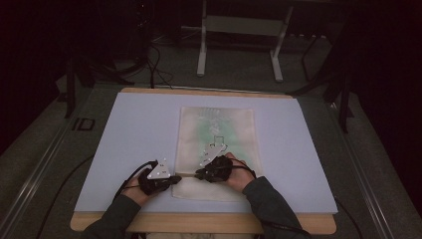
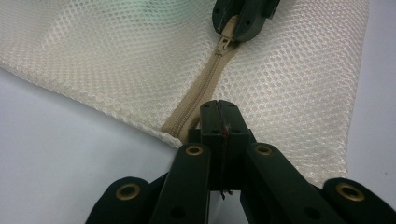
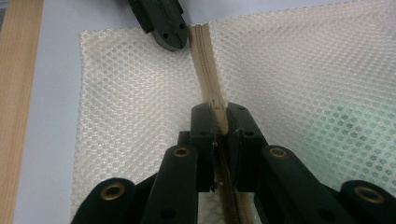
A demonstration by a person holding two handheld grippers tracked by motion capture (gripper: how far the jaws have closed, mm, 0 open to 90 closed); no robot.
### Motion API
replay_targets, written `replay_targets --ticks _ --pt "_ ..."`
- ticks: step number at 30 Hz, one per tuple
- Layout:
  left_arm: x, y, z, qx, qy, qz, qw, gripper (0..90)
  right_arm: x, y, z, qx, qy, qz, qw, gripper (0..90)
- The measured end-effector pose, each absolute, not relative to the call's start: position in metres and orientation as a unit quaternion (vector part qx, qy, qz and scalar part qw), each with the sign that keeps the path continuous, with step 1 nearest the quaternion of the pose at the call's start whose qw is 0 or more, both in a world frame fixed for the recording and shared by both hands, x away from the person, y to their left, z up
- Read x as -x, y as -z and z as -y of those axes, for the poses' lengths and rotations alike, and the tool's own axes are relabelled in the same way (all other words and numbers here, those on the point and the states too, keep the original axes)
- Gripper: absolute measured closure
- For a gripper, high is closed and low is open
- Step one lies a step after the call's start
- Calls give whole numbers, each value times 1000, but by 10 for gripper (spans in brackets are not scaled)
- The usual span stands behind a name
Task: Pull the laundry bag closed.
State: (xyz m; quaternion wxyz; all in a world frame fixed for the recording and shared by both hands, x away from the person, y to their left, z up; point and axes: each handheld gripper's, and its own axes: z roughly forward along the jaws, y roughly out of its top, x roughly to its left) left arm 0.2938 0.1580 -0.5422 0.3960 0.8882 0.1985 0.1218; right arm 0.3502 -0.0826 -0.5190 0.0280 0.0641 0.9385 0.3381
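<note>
Both sets of fingers pinch the mesh bag's (image 1: 217, 144) zipper (image 2: 205, 79); right gripper (image 3: 219, 112) view shows its pull clamped

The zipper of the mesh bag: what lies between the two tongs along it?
Only a closed stretch of beige zipper between left tongs and right tongs, seen in the left gripper view.

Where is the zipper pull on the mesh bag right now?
In the left gripper view the zipper pull sits mid-zipper, pinched by the right gripper, up the beige zipper from the left gripper.
</note>
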Motion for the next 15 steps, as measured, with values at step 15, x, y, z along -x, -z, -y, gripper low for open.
replay_targets --ticks 15 --pt "-295 542 -159 -888 -117 -200 398 896 -350 520 87 -68 -341 -937 26 822"
